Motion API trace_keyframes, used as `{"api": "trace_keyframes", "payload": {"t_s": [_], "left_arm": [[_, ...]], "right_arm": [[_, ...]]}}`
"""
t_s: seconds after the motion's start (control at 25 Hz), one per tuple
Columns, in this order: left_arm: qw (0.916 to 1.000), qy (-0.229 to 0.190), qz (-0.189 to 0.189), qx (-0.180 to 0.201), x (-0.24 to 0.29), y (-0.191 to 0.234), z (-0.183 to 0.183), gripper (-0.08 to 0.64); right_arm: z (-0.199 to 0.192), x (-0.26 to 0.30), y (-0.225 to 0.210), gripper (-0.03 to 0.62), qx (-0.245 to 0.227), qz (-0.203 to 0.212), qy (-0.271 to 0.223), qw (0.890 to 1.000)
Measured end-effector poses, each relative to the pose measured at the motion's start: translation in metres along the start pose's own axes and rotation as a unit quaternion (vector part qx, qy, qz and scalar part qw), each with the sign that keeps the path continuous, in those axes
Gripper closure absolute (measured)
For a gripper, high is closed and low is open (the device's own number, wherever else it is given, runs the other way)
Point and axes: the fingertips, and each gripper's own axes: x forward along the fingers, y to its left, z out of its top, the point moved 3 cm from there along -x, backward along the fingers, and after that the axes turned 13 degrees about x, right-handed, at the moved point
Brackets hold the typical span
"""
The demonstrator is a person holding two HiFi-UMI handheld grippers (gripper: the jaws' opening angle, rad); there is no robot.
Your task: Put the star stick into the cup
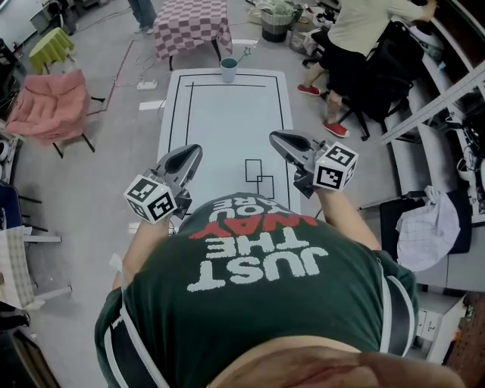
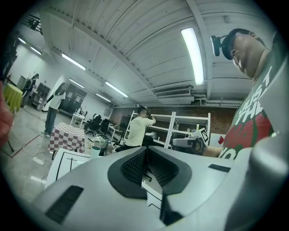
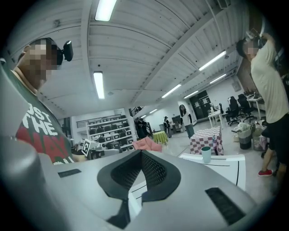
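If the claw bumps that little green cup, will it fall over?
Probably. The cup looks small, upright and likely light, so a bump could tip it. The stick leaning out one side may pull it that way. Tipped, it might roll.

**Head view.** The wearer's green shirt (image 1: pixel 258 303) covered the near end of the desk (image 1: pixel 227 129), so its front edge went unseen. The hands behind the left tool (image 1: pixel 195 153) and the right tool (image 1: pixel 275 139) lay hidden under the marker cubes (image 1: pixel 151 198). At the far end, a thin stick-like thing (image 1: pixel 245 54) by the cup (image 1: pixel 229 70) was too small to identify. Whether it stood inside the cup could not be told. A person in a pale top (image 1: pixel 364 38) was cut off at the top edge. So was a second person (image 1: pixel 142 10), of whom only the legs showed.

**Gripper views.** Each tool's own body masked most of the desk.
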Motion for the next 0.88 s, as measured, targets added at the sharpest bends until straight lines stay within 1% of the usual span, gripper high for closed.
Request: {"api": "trace_keyframes", "payload": {"t_s": [0.16,0.44,0.64,0.88], "left_arm": [[1.0000,0.000,-0.002,0.000,-0.001,0.001,0.001,0.541],[1.0000,-0.005,-0.001,0.003,-0.003,0.005,0.005,0.541],[1.0000,-0.006,-0.001,0.003,-0.005,0.005,0.006,0.540],[1.0000,-0.003,-0.005,-0.001,-0.004,0.004,0.004,0.541]], "right_arm": [[0.000,0.008,0.005,0.558,0.002,0.010,0.005,1.000],[-0.001,0.009,0.006,0.558,0.002,0.011,0.007,1.000],[-0.004,0.010,0.011,0.558,-0.025,0.010,0.018,0.999],[-0.005,0.010,0.012,0.558,-0.023,0.013,0.019,0.999]]}}
